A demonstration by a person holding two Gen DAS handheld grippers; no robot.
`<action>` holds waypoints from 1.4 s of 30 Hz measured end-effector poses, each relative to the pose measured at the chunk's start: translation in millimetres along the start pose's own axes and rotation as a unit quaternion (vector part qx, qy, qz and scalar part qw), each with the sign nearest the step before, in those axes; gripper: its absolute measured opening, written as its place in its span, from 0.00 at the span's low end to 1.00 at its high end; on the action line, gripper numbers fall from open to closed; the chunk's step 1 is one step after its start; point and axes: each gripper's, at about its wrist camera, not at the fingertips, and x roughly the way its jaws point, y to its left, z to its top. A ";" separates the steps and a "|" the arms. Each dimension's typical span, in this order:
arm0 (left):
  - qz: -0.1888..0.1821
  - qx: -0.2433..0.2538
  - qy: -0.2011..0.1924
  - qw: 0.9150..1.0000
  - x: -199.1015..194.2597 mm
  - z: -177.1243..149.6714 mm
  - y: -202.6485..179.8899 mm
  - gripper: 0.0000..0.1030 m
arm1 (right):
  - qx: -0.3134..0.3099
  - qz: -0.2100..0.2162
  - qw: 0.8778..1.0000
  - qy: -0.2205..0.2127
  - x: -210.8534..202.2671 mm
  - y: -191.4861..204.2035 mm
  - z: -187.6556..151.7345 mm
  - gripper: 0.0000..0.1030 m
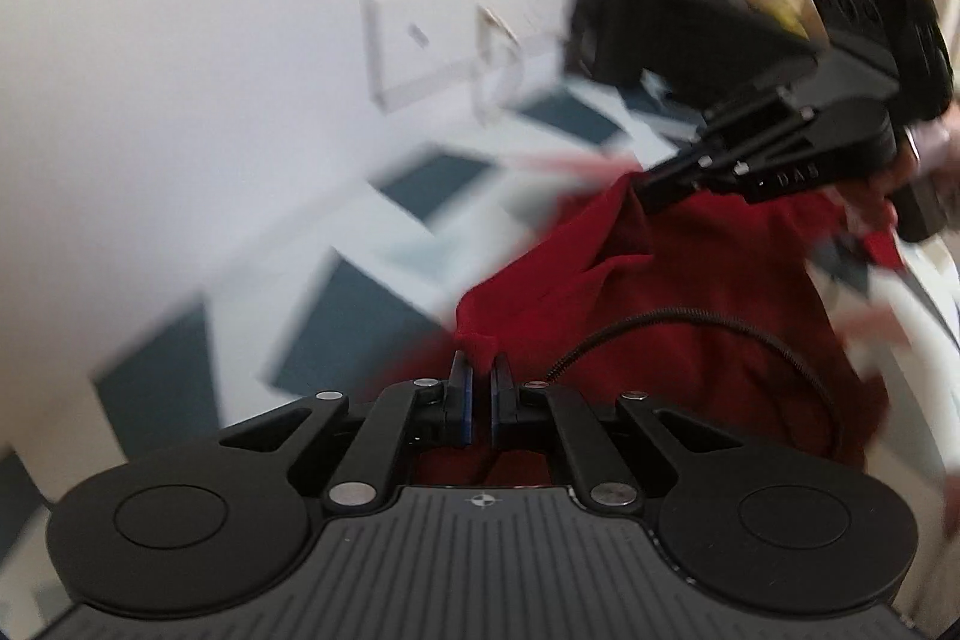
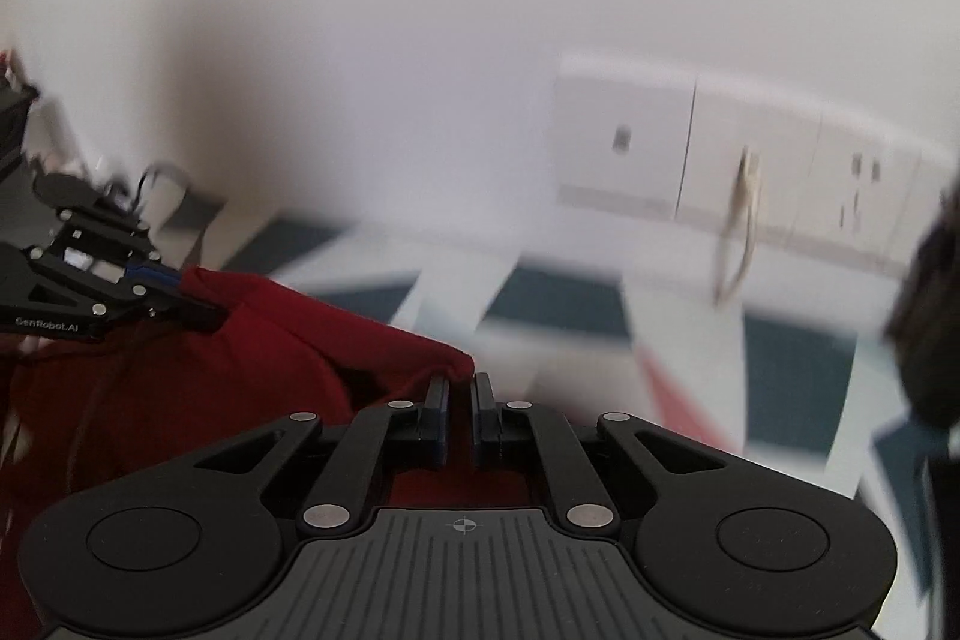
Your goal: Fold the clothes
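Left-wrist view: the left gripper (image 1: 480, 370) lay at 6 o'clock, its jaws pressed together on a bunched corner of the red garment (image 1: 690, 292). The cloth spread from that pinch toward 3 o'clock, where the right gripper (image 1: 645, 193) – entering from 2 o'clock – pinched another edge of it. A black braided cable (image 1: 690, 319) arched over the fabric. Beneath it lay a patterned surface (image 1: 432, 184) of white and dark blue-grey blocks, blurred; a white wall panel (image 1: 420, 40) with sockets stood at 12 o'clock.

Right-wrist view: the right gripper (image 2: 461, 382) at 6 o'clock had its jaws closed on a point of the red garment (image 2: 240, 370), which filled the field toward 8 o'clock. The left gripper (image 2: 207, 313), at 9 o'clock, gripped the far edge – the cloth hung between the two pinches. The patterned surface (image 2: 570, 298) and wall panel (image 2: 750, 148) sat from 1 to 3 o'clock
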 end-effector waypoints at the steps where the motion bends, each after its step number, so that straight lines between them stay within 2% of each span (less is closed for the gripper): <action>1: -0.007 0.002 0.014 1.000 2.8 -5.4 -5.1 0.05 | 0.000 0.000 1.000 0.012 1.8 3.4 -9.2 0.06; 3: -0.024 -0.003 0.036 0.999 5.4 -11.7 -11.1 0.06 | 0.004 -0.002 0.999 0.033 5.4 7.5 -22.7 0.06; 5: -0.034 -0.012 0.054 0.998 6.0 -12.0 -16.5 0.15 | 0.006 -0.003 0.999 0.049 7.3 9.4 -29.9 0.06; 7: -0.053 -0.038 0.058 0.996 -3.2 -12.3 -12.6 0.28 | 0.008 -0.006 0.998 0.064 7.1 9.8 -35.9 0.06; 10: -0.086 -0.098 0.051 0.990 -23.4 -15.4 7.0 0.48 | 0.010 -0.005 0.997 0.075 -2.3 4.9 -35.2 0.10; 12: -0.096 -0.156 0.033 0.982 -34.6 -19.6 25.4 0.53 | 0.012 -0.004 0.997 0.078 -10.5 1.9 -33.9 0.18; 13: -0.096 -0.188 0.024 0.977 -39.0 -22.4 35.5 0.54 | 0.022 -0.002 0.997 0.074 -13.7 -2.0 -31.9 0.19; 15: -0.088 -0.262 0.012 0.961 -39.7 -28.4 57.2 0.54 | 0.048 0.003 0.997 0.061 -19.3 -11.9 -26.9 0.21; 18: -0.090 -0.356 0.008 0.930 -23.8 -39.2 81.7 0.53 | 0.107 0.014 0.993 0.041 -16.5 -27.7 -13.5 0.27; 21: -0.102 -0.416 0.004 0.903 -1.5 -46.5 93.5 0.53 | 0.162 0.032 0.985 0.041 3.4 -37.9 -0.9 0.39; 26: -0.129 -0.493 -0.008 0.860 23.6 -57.7 106.3 0.53 | 0.233 0.042 0.970 0.060 45.5 -59.1 7.9 0.40; 27: -0.131 -0.502 -0.009 0.855 26.0 -59.9 108.1 0.52 | 0.250 0.045 0.965 0.064 52.0 -64.5 7.3 0.40; 29: -0.136 -0.520 -0.018 0.843 29.8 -65.0 111.7 0.48 | 0.286 0.056 0.954 0.067 62.7 -75.0 4.6 0.39; 30: -0.139 -0.529 -0.023 0.837 31.2 -67.5 113.5 0.43 | 0.299 0.065 0.950 0.069 66.6 -78.3 2.9 0.38; 31: -0.140 -0.533 -0.029 0.834 32.1 -68.9 115.6 0.29 | 0.309 0.074 0.946 0.070 70.0 -80.1 1.3 0.35; 32: -0.139 -0.535 -0.034 0.832 32.8 -69.7 117.5 0.21 | 0.313 0.081 0.943 0.072 73.1 -80.3 0.6 0.26; 33: -0.131 -0.527 -0.038 0.839 32.4 -67.8 118.9 0.15 | 0.308 0.081 0.945 0.072 74.9 -78.7 1.2 0.18; 35: -0.114 -0.510 -0.050 0.851 31.1 -61.8 122.6 0.12 | 0.285 0.077 0.953 0.066 76.1 -73.8 4.1 0.08; 37: -0.099 -0.498 -0.063 0.859 30.7 -54.7 127.9 0.12 | 0.265 0.069 0.961 0.037 72.2 -69.5 9.6 0.08; 39: -0.085 -0.482 -0.065 0.869 34.1 -46.8 134.0 0.12 | 0.258 0.062 0.964 0.016 72.0 -67.9 14.8 0.08; 42: -0.058 -0.447 -0.045 0.892 46.7 -39.1 134.9 0.12 | 0.232 0.041 0.971 0.033 86.0 -65.7 18.2 0.09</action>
